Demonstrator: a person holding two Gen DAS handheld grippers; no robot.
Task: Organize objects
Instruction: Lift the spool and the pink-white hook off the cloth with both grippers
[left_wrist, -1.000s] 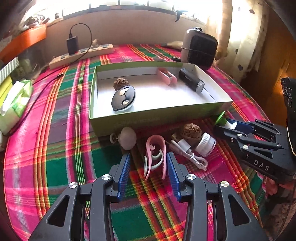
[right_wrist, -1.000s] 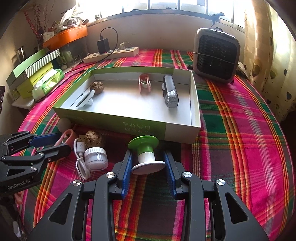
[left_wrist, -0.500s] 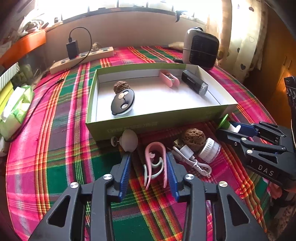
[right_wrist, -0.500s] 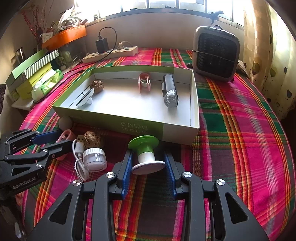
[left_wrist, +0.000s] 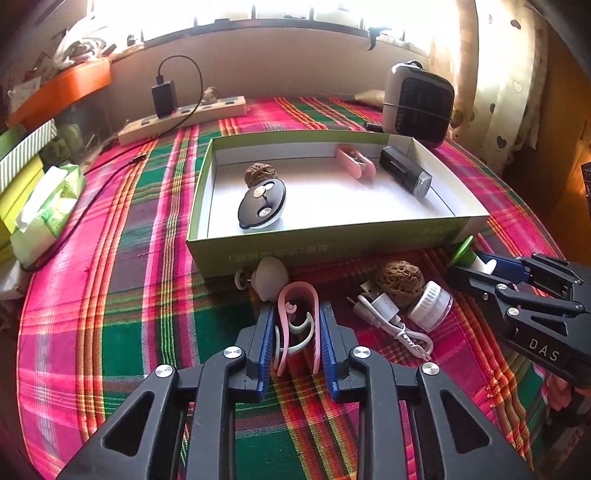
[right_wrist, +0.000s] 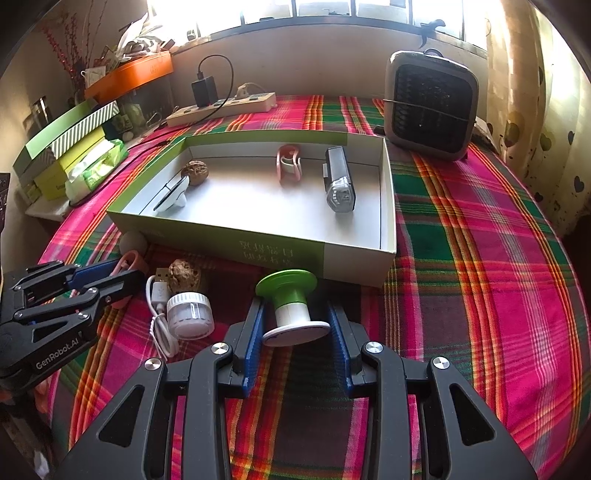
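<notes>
Both grippers down on plaid cloth in front of open box, each closed around one item.

Plaid tablecloth (right_wrist: 480, 229) covers table; green-walled box (left_wrist: 332, 247) sits mid-table w/ white floor, holding black torch (left_wrist: 405, 170), black-and-white round device (left_wrist: 261, 205), pink clip (left_wrist: 355, 161) & walnut (left_wrist: 260, 173). Heater (right_wrist: 430, 105) stands behind box's right far corner; power strip (right_wrist: 221, 107) at back left. Left gripper (left_wrist: 295, 332): blue pads pressed against both sides of pink ear-hook piece (left_wrist: 298, 314), narrow gap, item on cloth just in front of box. Right gripper (right_wrist: 295, 332): jaws moderately wide, pads touching white base of green-topped spool (right_wrist: 291, 306), near box front wall. Between grippers: second walnut (left_wrist: 399, 280), small white jar (right_wrist: 190, 315), white USB cable (left_wrist: 391, 317). Grey knob-like item (left_wrist: 269, 275) against box front wall.
</notes>
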